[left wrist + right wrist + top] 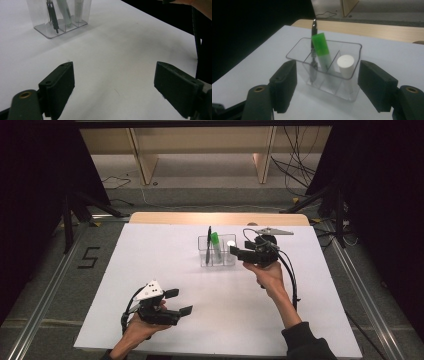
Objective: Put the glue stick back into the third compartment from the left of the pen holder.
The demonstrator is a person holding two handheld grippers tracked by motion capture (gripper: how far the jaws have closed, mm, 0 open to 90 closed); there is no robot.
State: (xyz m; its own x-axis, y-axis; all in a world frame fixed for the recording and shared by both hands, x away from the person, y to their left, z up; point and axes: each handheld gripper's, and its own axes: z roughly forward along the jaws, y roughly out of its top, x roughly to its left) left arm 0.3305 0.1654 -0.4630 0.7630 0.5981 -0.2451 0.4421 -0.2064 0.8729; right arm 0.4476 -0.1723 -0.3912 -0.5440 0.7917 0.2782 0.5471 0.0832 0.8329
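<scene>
Left gripper (181, 302): mine, jaws released, well short of the clear organizer (216, 251).
Organizer: on the white table (150, 265); dark pen (208, 239), green-capped marker (215, 240), white tube (230, 243).
Right gripper (236, 251): jaws released, just right of organizer.

left gripper (181, 301): near left, jaws wide apart, empty | right gripper (239, 251): far right, jaws spread, empty

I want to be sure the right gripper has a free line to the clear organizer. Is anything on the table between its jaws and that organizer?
Nothing visible stands in the way. The right gripper is open and sits just beside the clear organizer, with bare white table between them. The black pen, green-capped marker and white-capped item stand inside the compartments.
</scene>
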